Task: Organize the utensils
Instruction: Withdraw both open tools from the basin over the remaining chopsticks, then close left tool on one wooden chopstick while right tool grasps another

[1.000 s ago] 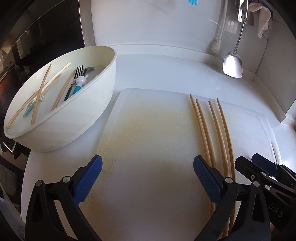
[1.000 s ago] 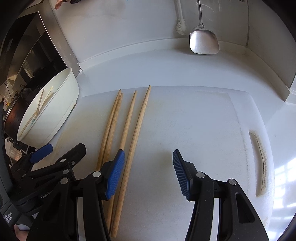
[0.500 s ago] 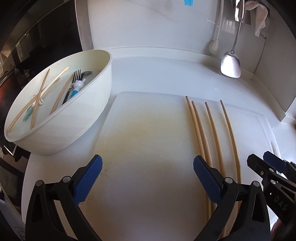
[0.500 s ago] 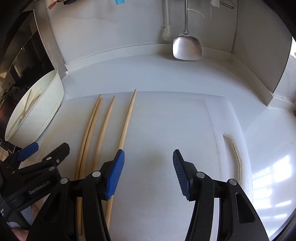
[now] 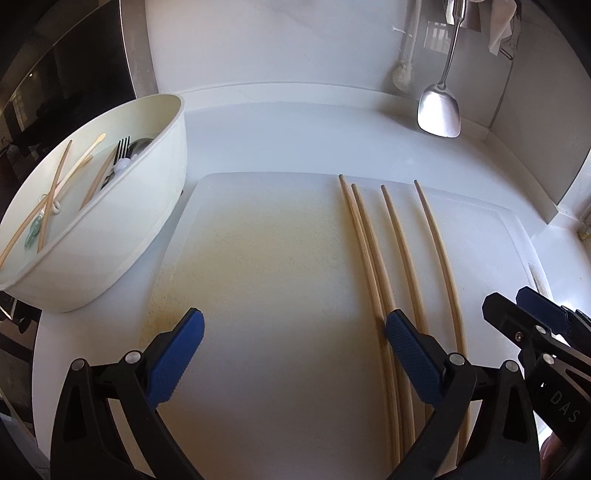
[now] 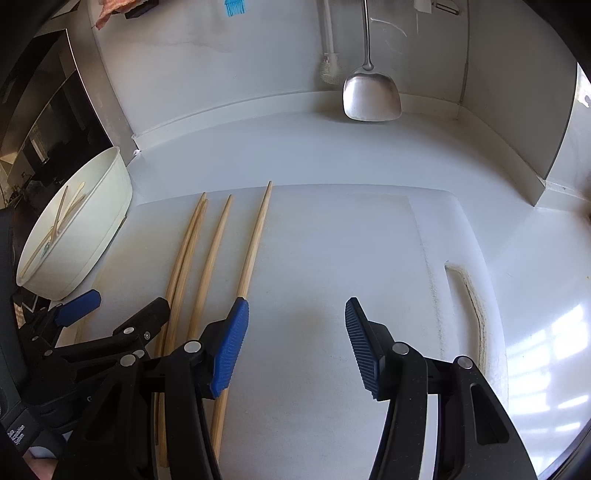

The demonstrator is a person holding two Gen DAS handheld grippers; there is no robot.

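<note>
Rightmost chopstick now apart from other 3

White counter runs back to a white wall w/ a low upstand, corner at right. Metal spatula & white brush hang there, small blue brush higher up. Dark shiny appliance at left. Sunlight patches glare bottom right.

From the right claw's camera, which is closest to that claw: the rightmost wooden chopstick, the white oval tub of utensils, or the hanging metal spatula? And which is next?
1. Rightmost wooden chopstick: beside the right claw's left finger.
2. White oval tub: far left, off the white cutting board.
3. Hanging metal spatula: at the back wall.
</note>
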